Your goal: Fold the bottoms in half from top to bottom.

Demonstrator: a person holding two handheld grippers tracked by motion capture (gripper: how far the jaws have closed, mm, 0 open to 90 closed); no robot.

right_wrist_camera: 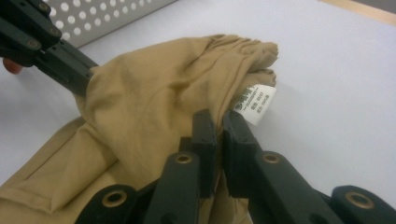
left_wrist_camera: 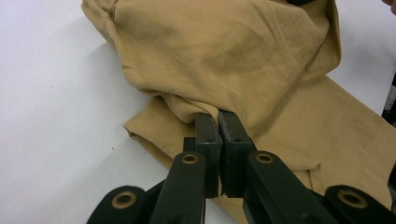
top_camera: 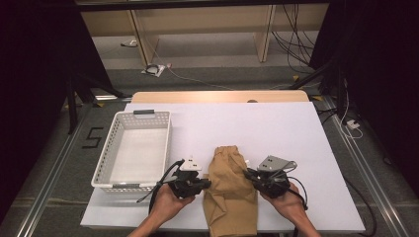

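Note:
A tan garment point(top_camera: 230, 190) lies folded on the white table near its front edge, its upper part doubled over the lower. My left gripper point(top_camera: 207, 183) pinches the garment's left edge; in the left gripper view its jaws point(left_wrist_camera: 218, 117) are shut on a fold of the tan garment point(left_wrist_camera: 233, 51). My right gripper point(top_camera: 248, 174) holds the right edge, and in the right gripper view point(right_wrist_camera: 219, 119) its jaws are shut on the tan garment point(right_wrist_camera: 154, 98) beside a white label point(right_wrist_camera: 256, 103). The left gripper point(right_wrist_camera: 88, 74) shows at the far side there.
A white perforated basket point(top_camera: 113, 131) stands on the table point(top_camera: 276, 128) to the left of the garment, close to my left hand. Behind the table are wooden furniture legs and cables on the floor.

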